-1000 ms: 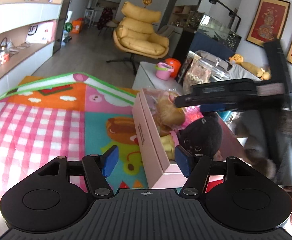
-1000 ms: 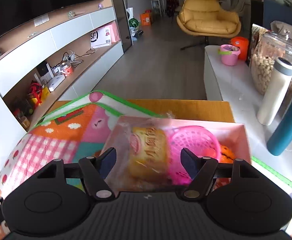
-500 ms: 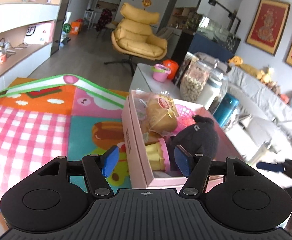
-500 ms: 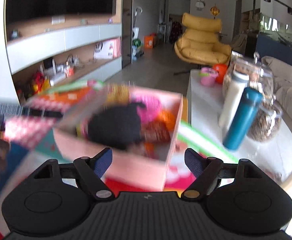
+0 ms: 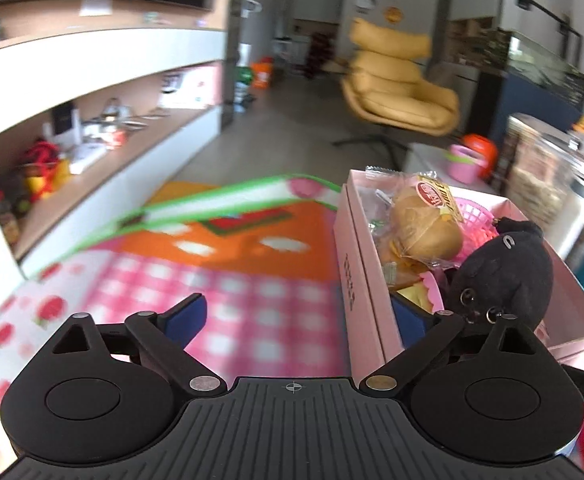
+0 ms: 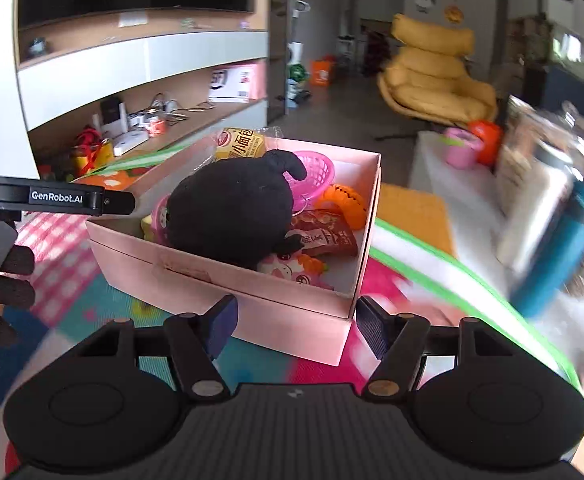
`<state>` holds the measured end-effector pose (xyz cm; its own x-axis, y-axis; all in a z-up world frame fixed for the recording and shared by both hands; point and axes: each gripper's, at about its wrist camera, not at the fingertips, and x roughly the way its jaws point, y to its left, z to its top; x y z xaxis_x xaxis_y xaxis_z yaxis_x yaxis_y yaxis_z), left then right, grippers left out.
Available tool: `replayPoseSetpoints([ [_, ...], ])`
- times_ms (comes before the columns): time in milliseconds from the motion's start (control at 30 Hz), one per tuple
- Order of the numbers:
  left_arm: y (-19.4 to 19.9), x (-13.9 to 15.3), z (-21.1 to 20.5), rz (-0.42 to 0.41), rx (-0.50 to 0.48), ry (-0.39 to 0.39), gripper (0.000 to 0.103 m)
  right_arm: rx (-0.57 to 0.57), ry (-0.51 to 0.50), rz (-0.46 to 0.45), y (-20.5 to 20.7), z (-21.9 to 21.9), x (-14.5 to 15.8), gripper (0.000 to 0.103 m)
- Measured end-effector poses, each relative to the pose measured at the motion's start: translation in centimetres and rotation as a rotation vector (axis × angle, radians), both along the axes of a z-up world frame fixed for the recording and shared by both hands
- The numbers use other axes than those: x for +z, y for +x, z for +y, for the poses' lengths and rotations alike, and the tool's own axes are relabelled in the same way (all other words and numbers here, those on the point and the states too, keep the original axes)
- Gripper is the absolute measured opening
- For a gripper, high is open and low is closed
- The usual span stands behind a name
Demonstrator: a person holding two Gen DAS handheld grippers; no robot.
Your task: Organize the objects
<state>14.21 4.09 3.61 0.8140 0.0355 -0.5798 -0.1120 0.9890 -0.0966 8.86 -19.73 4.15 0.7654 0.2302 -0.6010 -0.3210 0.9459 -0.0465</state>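
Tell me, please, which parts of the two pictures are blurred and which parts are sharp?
Left wrist view: the play mat and shelves smear with motion, while the pink box stays sharp. Right wrist view: the black plush toy is sharp; the blue bottle at the right is streaked.

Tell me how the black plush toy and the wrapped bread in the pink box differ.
The black plush toy is dark, fuzzy and unwrapped; the wrapped bread is golden brown, sealed in clear plastic with a red and yellow label. The plush looks the bulkier of the two and rises above the box wall; the bread looks smaller. The plush sits at the near end of the pink box, the bread toward the far end. Both lie inside the box, on top of other items.
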Motion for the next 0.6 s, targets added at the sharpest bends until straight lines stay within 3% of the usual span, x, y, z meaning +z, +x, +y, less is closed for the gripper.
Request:
replayPoseSetpoints([
  [100,0.9,-0.2,2.0,-0.008,0.031,0.006,0.100,-0.001,0.013,0.024,2.1,2.3,-0.1,0.066],
  [167,0.8,-0.1,2.9,-0.013,0.026,-0.037,0.099,-0.018,0.036,0.034,2.2,3.0,0.0,0.068],
  [300,-1.9,0.9,3.1,-0.058,0.007,-0.081,0.098,-0.056,0.060,0.014,-0.4,2.8,0.2,0.101],
  [500,-10.7,0.8,0.6,-0.100,-0.096,-0.052,0.098,-0.121,0.013,0.091,-5.5,2.4,-0.8,0.103],
  [600,-13.8,-0.7,-1.0,-0.070,-0.128,-0.037,0.098,-0.139,-0.029,0.103,-8.0,2.9,-2.1,0.103],
])
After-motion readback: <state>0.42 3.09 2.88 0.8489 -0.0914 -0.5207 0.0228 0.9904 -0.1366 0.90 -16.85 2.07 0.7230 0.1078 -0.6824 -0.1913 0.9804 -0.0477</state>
